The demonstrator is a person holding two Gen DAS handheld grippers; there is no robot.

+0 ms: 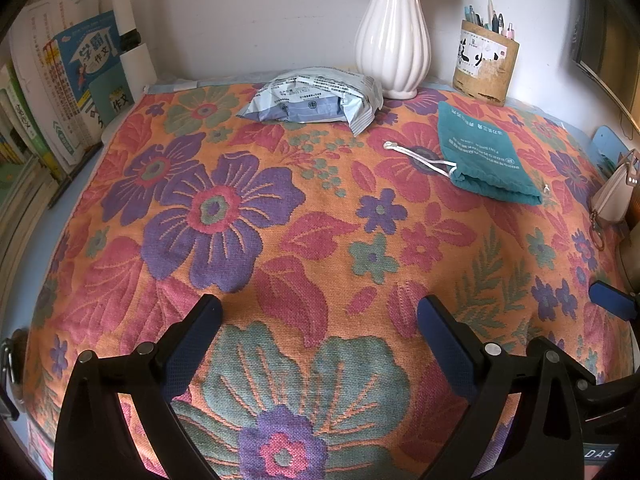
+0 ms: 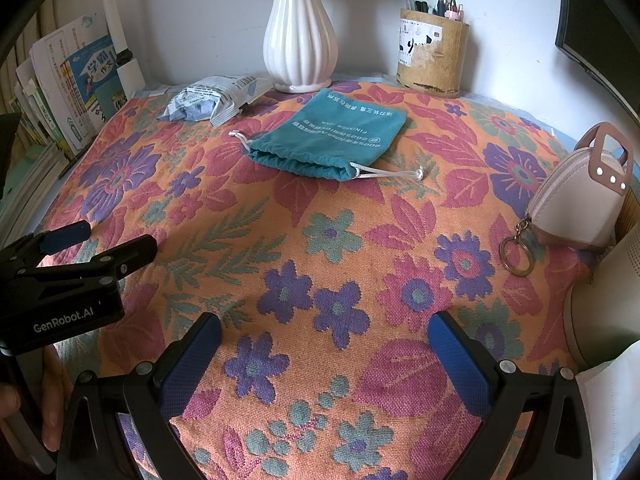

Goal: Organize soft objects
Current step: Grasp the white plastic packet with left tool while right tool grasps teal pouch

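Observation:
A teal drawstring pouch (image 1: 482, 150) (image 2: 328, 136) lies flat on the floral cloth (image 1: 280, 220) (image 2: 360, 248), its white cords trailing out. Behind it a crumpled white-and-blue soft packet (image 1: 316, 96) (image 2: 216, 100) rests near the vase. A pale pink zip purse (image 2: 580, 200) (image 1: 612, 196) with a key ring leans at the right edge. My left gripper (image 1: 318, 312) hovers open over the near cloth, nothing between its fingers. My right gripper (image 2: 324, 332) is likewise open and empty. The left gripper (image 2: 100, 240) also shows at the left of the right wrist view.
A white ribbed vase (image 1: 392, 36) (image 2: 298, 36) and a bamboo pen holder (image 1: 486, 64) (image 2: 434, 54) stand against the back wall. Books (image 1: 60, 92) (image 2: 68, 92) line the left side. A pale cylinder (image 2: 600, 312) and white mask (image 2: 612, 404) sit at right.

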